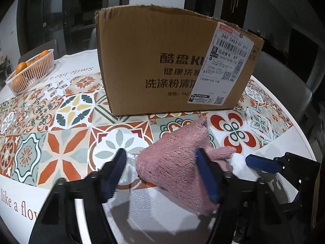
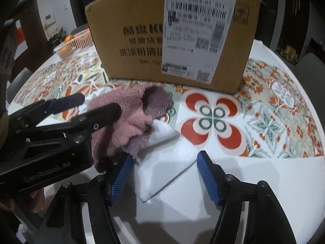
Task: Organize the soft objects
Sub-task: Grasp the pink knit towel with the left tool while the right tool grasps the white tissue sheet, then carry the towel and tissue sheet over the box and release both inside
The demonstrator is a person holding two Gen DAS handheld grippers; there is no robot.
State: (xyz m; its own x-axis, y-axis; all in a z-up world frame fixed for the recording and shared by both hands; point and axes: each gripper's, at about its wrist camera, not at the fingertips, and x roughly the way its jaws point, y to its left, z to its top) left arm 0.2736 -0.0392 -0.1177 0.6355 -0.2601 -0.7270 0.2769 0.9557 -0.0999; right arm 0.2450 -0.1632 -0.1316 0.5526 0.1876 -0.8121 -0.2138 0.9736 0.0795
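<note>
A pink fluffy towel [image 1: 178,160] lies bunched on the patterned tablecloth in front of a cardboard box [image 1: 162,61]. My left gripper [image 1: 160,158] is open around it, the right finger pressed into the towel's side. In the right wrist view the pink towel [image 2: 126,118] lies partly over a white cloth [image 2: 162,162]. My right gripper [image 2: 164,158] is open with the white cloth between its blue pads [image 2: 207,174]. The left gripper [image 2: 97,105] shows at the left of the right wrist view, and a right fingertip [image 1: 262,162] shows beside the white cloth [image 1: 237,162] in the left wrist view.
The cardboard box [image 2: 172,40] stands at the back of the round table [image 1: 284,148]. An orange plastic basket [image 1: 32,71] with oranges sits at the far left. Grey chairs [image 1: 284,81] stand behind the table.
</note>
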